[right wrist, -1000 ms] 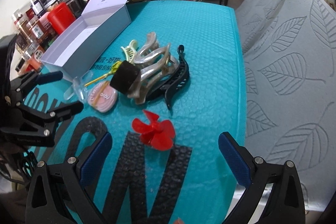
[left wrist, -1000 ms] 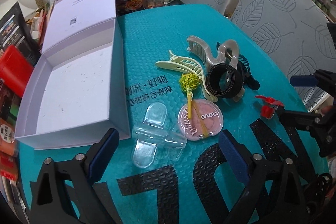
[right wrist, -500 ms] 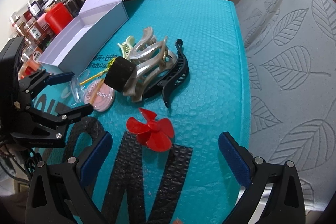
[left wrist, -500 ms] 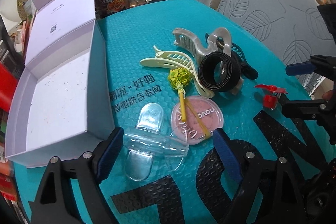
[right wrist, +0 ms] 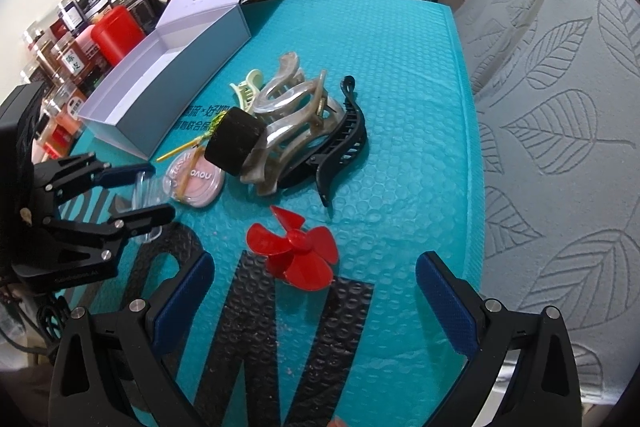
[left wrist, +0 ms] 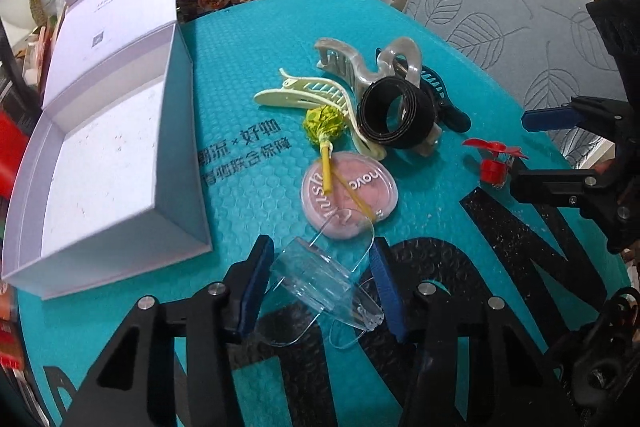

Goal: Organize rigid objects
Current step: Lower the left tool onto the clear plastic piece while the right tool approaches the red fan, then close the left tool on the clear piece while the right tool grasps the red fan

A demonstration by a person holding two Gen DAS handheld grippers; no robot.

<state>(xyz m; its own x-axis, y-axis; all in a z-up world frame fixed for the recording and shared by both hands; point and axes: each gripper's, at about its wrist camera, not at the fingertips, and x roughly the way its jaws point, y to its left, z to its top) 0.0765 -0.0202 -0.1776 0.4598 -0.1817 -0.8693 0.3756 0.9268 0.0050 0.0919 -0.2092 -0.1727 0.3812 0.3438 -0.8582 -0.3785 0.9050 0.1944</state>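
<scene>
We have the left tool (left wrist: 320,291) closing around the clear plastic clip (left wrist: 324,281), which sits between its blue pads on the desk (left wrist: 248,39); whether they grip yet, we cannot tell. The right tool (right wrist: 314,297) hangs wide open just behind the red propeller (right wrist: 294,251). Next, we judge, a firm squeeze, lift, and carry left into the open box (left wrist: 104,163)
</scene>
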